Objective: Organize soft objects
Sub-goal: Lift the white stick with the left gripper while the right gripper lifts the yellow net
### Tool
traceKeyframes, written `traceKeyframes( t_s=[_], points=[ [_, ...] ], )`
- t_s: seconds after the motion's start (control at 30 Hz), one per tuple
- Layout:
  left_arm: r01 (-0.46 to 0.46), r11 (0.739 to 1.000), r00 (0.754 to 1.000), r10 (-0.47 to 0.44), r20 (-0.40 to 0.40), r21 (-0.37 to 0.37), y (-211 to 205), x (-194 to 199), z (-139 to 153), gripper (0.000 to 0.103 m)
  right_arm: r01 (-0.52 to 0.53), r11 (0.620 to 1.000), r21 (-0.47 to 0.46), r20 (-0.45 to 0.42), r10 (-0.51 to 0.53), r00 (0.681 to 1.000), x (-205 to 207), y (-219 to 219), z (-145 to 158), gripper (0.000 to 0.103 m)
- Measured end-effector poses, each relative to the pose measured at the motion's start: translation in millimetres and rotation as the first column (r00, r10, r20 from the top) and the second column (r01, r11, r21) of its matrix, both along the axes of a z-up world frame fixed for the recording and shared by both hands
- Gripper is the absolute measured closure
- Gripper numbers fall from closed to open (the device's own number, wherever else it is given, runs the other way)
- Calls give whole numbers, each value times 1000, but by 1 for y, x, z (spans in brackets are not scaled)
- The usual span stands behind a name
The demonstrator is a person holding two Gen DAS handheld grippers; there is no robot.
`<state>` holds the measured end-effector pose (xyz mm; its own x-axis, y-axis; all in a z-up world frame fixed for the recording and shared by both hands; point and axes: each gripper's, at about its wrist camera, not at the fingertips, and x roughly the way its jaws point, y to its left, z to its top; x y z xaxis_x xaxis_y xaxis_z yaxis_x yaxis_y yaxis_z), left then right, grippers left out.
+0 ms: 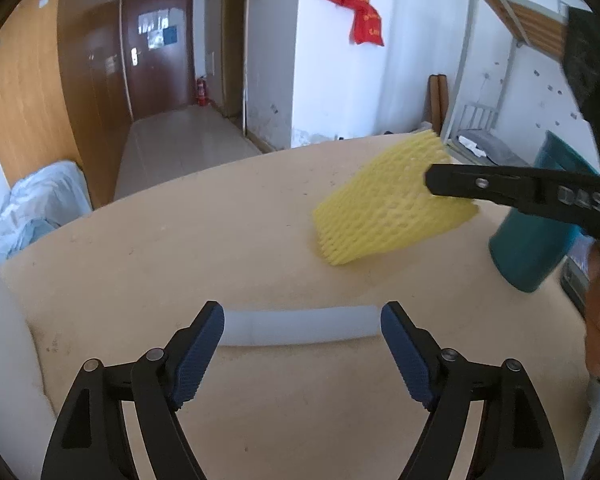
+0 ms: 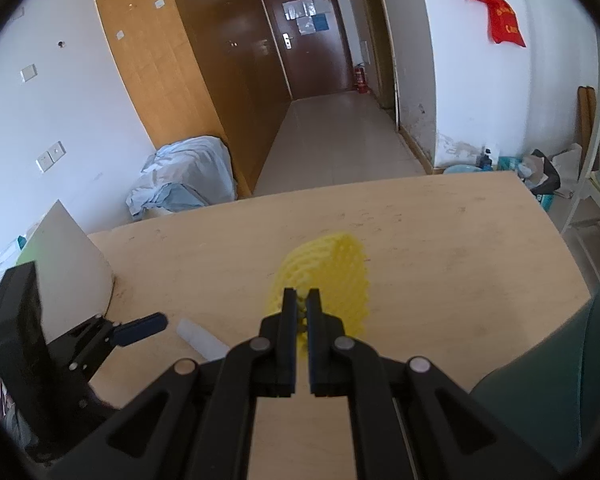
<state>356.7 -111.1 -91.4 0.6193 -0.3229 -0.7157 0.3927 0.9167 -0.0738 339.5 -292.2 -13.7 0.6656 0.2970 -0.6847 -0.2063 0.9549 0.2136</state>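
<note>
My right gripper (image 2: 301, 300) is shut on a yellow foam net sleeve (image 2: 328, 276) and holds it above the wooden table (image 2: 460, 248). In the left wrist view the sleeve (image 1: 384, 204) hangs in the air at the right, pinched by the right gripper (image 1: 430, 184). My left gripper (image 1: 302, 324) is open, its blue pads on either side of a white foam tube (image 1: 300, 326) that lies flat on the table (image 1: 180, 240). The tube's end (image 2: 200, 338) shows in the right wrist view next to the left gripper (image 2: 140, 326).
A teal bin (image 1: 540, 232) stands at the table's right edge, also at the lower right of the right wrist view (image 2: 560, 380). A white cone-like object (image 2: 68, 264) stands at the table's left. A bundle of pale blue cloth (image 2: 184, 176) lies on the floor beyond.
</note>
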Motion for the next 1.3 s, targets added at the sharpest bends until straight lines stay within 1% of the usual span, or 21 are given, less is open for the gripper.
traceKeyframes(
  t_s=[0.1,0.17,0.33,0.47,0.6,0.73,0.83,0.87,0.93,0.97,1.0,1.07,1.1,1.17,1.3],
  points=[
    [-5,1000,999,5,-36,-10,1,10,-7,22,-6,1000,1,1,6,1000,0,-1,0,97],
    [-26,1000,999,26,-28,3,0,14,-9,22,-10,1000,1,2,10,1000,0,-1,0,97],
    [-55,998,997,55,-54,17,-3,20,-16,22,-24,1000,3,2,24,1000,-1,1,-1,97],
    [-54,998,996,55,-73,23,-12,25,-20,22,-25,1000,9,2,25,1000,-1,0,0,97],
    [-60,998,995,62,-84,21,-12,27,-23,22,-26,1000,10,0,26,1000,0,-2,0,97],
    [-62,998,995,64,-79,30,-13,24,-24,22,-25,1000,11,0,25,1000,0,-1,0,97],
    [-64,997,996,66,-63,35,-15,21,-23,30,-26,1000,13,-1,26,1000,0,-1,0,97],
    [-70,997,996,72,-58,45,-15,19,-22,36,-25,1000,12,-1,25,1000,0,-1,0,97],
    [-65,997,996,67,-59,37,-13,18,-23,46,-24,1000,12,-1,24,1000,0,0,0,97],
    [-44,999,997,44,-65,15,-14,17,-22,60,-24,1000,12,-1,24,1000,0,-1,-1,97],
    [-22,1000,997,22,-72,5,-16,15,-22,71,-25,1000,13,-2,25,1000,0,0,0,97],
    [-9,1000,998,10,-57,26,-21,10,-20,77,-27,1000,15,-2,27,1000,0,-1,0,97],
    [4,999,999,-2,-41,45,-25,5,-19,84,-28,1000,15,-1,28,1000,0,-1,-1,97],
    [13,999,999,-11,-32,53,-28,2,-18,87,-29,999,15,-1,29,1000,0,-1,-1,97],
    [13,1000,1000,-13,-25,19,-22,-5,-14,88,-31,999,16,-2,31,1000,0,-1,-2,97]
  ],
)
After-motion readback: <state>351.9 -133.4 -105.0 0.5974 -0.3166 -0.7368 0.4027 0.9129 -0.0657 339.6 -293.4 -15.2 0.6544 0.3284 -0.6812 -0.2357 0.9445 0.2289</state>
